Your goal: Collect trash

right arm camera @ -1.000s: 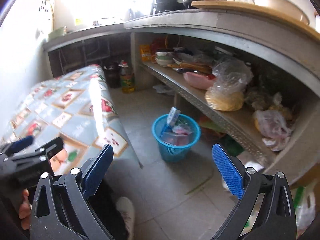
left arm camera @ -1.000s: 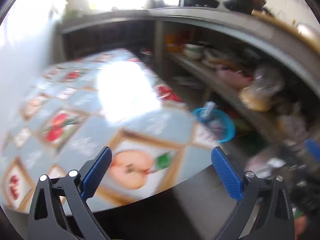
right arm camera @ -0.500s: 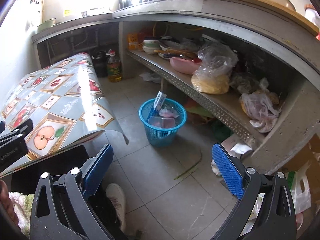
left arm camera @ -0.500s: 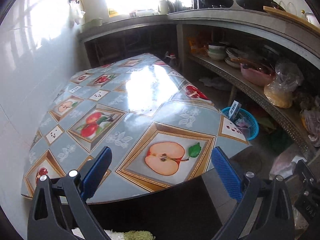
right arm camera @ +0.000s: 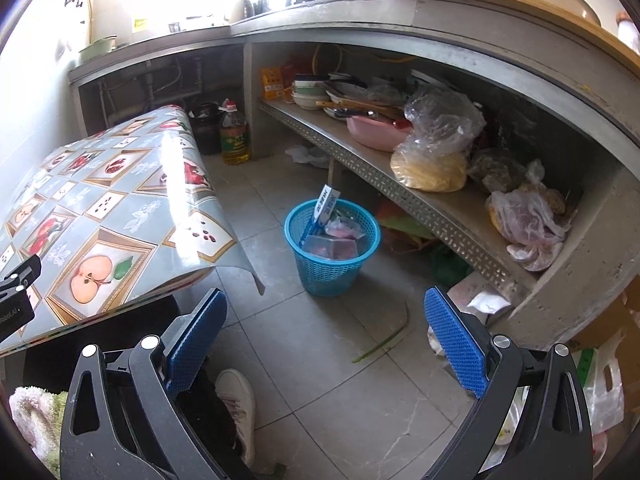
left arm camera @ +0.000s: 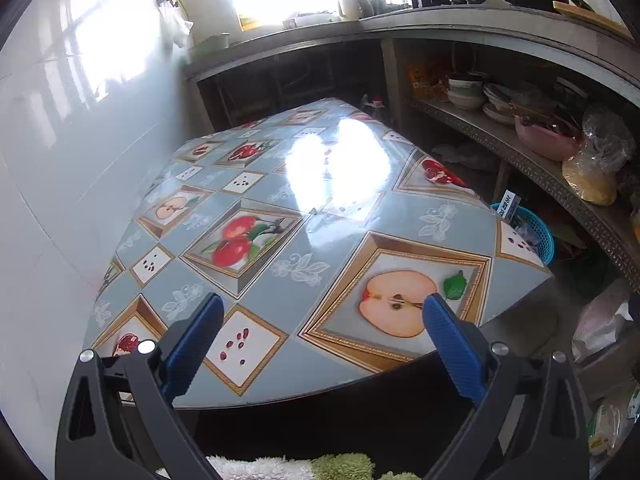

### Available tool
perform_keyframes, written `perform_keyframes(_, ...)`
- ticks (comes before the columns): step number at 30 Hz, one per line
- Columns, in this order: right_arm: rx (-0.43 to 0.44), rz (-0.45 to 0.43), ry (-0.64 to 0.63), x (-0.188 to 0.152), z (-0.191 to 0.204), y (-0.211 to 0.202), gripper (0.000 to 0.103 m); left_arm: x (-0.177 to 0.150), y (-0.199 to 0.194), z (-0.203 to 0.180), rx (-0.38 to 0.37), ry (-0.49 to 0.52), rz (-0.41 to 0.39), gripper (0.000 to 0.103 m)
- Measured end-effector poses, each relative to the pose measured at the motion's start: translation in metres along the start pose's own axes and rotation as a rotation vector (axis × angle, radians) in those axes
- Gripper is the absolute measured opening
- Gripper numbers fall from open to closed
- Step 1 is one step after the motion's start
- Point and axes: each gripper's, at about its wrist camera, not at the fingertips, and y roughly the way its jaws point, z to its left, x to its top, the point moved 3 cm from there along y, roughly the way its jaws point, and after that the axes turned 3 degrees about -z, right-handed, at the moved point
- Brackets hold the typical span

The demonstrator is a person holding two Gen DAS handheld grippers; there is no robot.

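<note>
Both claws are spread wide w/ nothing between the pads: left claw [left arm camera: 318, 334] hangs over the near edge of the counter [left arm camera: 280, 280], right claw [right arm camera: 324, 332] is out over the floor [right arm camera: 320, 360], aimed at the blue basket [right arm camera: 332, 256]. The counter's fruit-print cloth looks bare, no trash on it that I can make out, which is prob. why the left one just hovers there empty. The basket sits on the floor betw. the counter corner and the low shelf [right arm camera: 400, 184], handy to both, already holding wrappers and a card stuck upright. What's left to pick up seems to be floor stuff: a green strip [right arm camera: 384, 340] near the right claw, crumpled paper [right arm camera: 480, 300] by the shelf foot. A shoe [right arm camera: 240, 404] shows below the right claw, so the person stands close in.
</note>
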Motion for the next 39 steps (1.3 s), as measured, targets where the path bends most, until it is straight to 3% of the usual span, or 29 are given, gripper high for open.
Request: perform_keyframes(39,-0.016,-0.017,-0.015,0.0050,0.0038,-0.0092,0.095,0.0008,-0.0001,-0.0017,-0.029,-0.004,0.010,0.098)
